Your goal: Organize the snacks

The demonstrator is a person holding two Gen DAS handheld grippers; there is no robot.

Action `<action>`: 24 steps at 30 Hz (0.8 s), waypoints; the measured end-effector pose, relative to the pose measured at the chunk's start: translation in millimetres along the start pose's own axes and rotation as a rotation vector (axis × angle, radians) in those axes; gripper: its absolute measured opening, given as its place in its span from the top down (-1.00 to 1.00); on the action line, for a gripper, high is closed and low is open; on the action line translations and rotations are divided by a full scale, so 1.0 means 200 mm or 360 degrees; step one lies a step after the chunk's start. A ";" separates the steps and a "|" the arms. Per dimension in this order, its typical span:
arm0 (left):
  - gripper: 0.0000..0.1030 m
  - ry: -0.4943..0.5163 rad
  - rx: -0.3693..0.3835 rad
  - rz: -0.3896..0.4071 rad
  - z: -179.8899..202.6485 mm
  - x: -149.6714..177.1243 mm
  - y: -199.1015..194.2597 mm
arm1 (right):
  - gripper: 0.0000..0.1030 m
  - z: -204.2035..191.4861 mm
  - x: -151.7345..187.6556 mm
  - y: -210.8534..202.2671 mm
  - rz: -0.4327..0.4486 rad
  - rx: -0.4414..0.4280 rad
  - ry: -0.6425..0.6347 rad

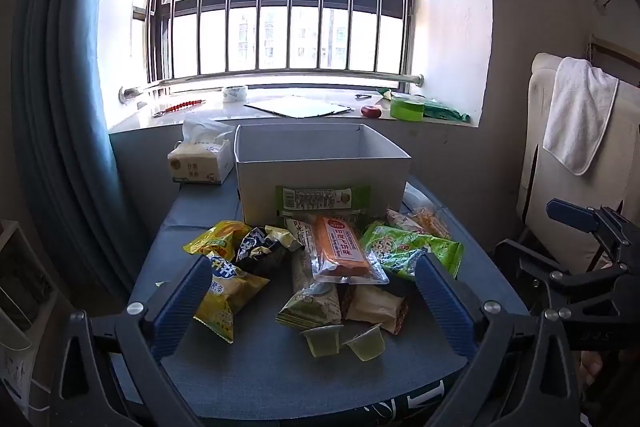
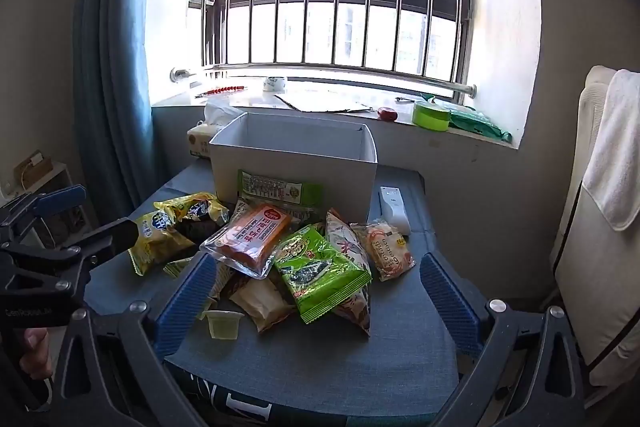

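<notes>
A heap of snack packets lies on the blue table in front of an open white box. An orange packet lies on top, a green bag to its right, yellow bags to its left. Two small jelly cups stand nearest; one shows in the right wrist view. My left gripper is open and empty, low before the heap. My right gripper is open and empty, likewise before the heap.
A tissue pack stands left of the box. A white remote lies right of it. The windowsill behind holds tape, a green tub and papers. A chair with a white towel stands at right.
</notes>
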State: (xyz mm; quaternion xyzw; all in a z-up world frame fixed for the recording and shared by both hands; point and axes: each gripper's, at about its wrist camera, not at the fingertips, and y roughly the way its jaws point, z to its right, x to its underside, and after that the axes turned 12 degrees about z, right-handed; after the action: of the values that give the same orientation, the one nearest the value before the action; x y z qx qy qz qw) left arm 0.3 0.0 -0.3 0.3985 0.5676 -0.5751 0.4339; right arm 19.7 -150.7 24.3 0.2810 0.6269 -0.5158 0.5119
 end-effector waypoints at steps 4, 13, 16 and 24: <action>-1.00 -0.0022 0.0012 -0.0013 -0.01 0.00 0.02 | -1.00 0.00 0.00 0.00 -0.0020 -0.0003 0.0005; -1.00 -0.0022 0.0016 0.0002 0.00 0.00 -0.01 | -1.00 0.03 -0.01 -0.03 -0.0014 -0.0010 0.0019; -1.00 -0.0016 0.0020 -0.0001 0.00 0.00 -0.01 | -1.00 0.02 0.00 -0.03 -0.0013 -0.0012 0.0017; -1.00 -0.0019 0.0037 -0.0013 0.00 0.00 0.00 | -1.00 0.03 0.00 -0.01 -0.0047 -0.0021 0.0040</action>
State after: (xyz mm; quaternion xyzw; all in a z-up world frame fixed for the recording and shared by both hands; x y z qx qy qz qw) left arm -0.3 -0.9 -0.2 0.3979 0.5598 -0.5857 0.4304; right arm 20.5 -156.3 24.3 0.2750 0.6407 -0.5156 0.4980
